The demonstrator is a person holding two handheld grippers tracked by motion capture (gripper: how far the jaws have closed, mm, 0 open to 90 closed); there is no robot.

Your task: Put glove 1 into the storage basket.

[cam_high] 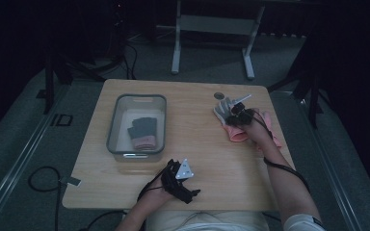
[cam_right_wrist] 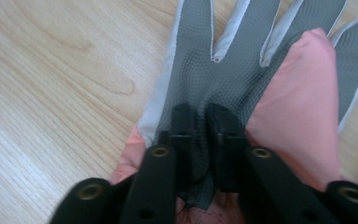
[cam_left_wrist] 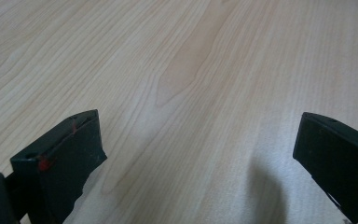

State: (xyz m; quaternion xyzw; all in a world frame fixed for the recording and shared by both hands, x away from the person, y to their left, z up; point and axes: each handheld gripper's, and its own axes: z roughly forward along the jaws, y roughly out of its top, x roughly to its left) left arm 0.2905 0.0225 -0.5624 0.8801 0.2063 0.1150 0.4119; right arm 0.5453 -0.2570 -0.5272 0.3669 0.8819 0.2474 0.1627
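While my right claw (cam_right_wrist: 200, 140) bites down at the far right of the table (cam_high: 192, 144), I can see its jaws pinched together on a fold of the grey palm fabric of the glove (cam_right_wrist: 223, 70). That glove lies flat on the wood, grey fingers spread away from the claw, with a pink part showing beside and beneath the grey. From the high view the same glove (cam_high: 229, 120) sits near the table's right edge, just below a small round hole (cam_high: 219, 96) in the tabletop, and my right claw (cam_high: 241, 117) is on top of it.

My left claw (cam_left_wrist: 196, 154) is released: its two black jaws stand wide apart over bare wood, with nothing between them. In the high view it (cam_high: 178, 179) rests near the front edge of the table, close to the middle, with its grey three-cornered plate facing up.

At the left half of the table stands a clear bin (cam_high: 113, 125) with a dark rim. Inside it lies a second glove (cam_high: 142, 132), dark with a pink cuff. The bin is well apart from the glove I am gripping.
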